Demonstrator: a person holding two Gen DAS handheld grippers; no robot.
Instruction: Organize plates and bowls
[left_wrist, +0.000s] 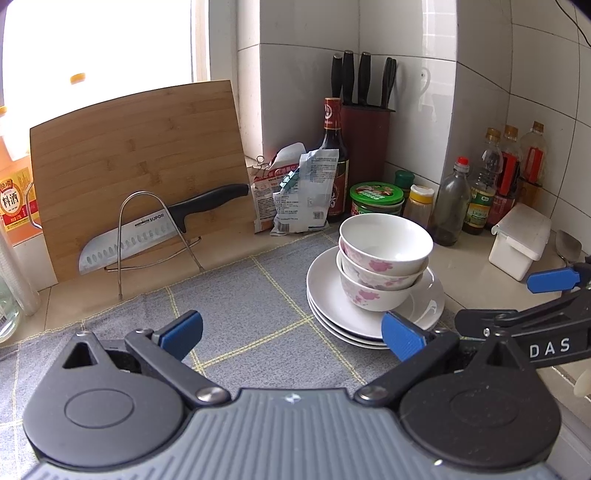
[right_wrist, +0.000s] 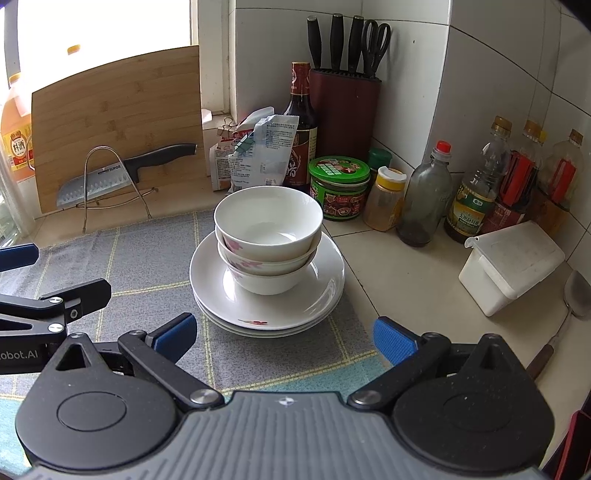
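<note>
White bowls (right_wrist: 268, 236) nest three-deep on stacked plates (right_wrist: 325, 291); both grippers' fingers (right_wrist: 173, 334) released.

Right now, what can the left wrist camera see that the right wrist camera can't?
Only the left wrist view shows the bowls' pink flowers boldly on all three sides, and the right gripper coming in from the right edge.

Only the right wrist view shows the scissors in the knife block, the pink flower on the top plate's rim, and the spatula's wooden handle.

Both show three stacked bowls on three stacked plates, the knife on its wire rack, and the bamboo cutting board.
</note>
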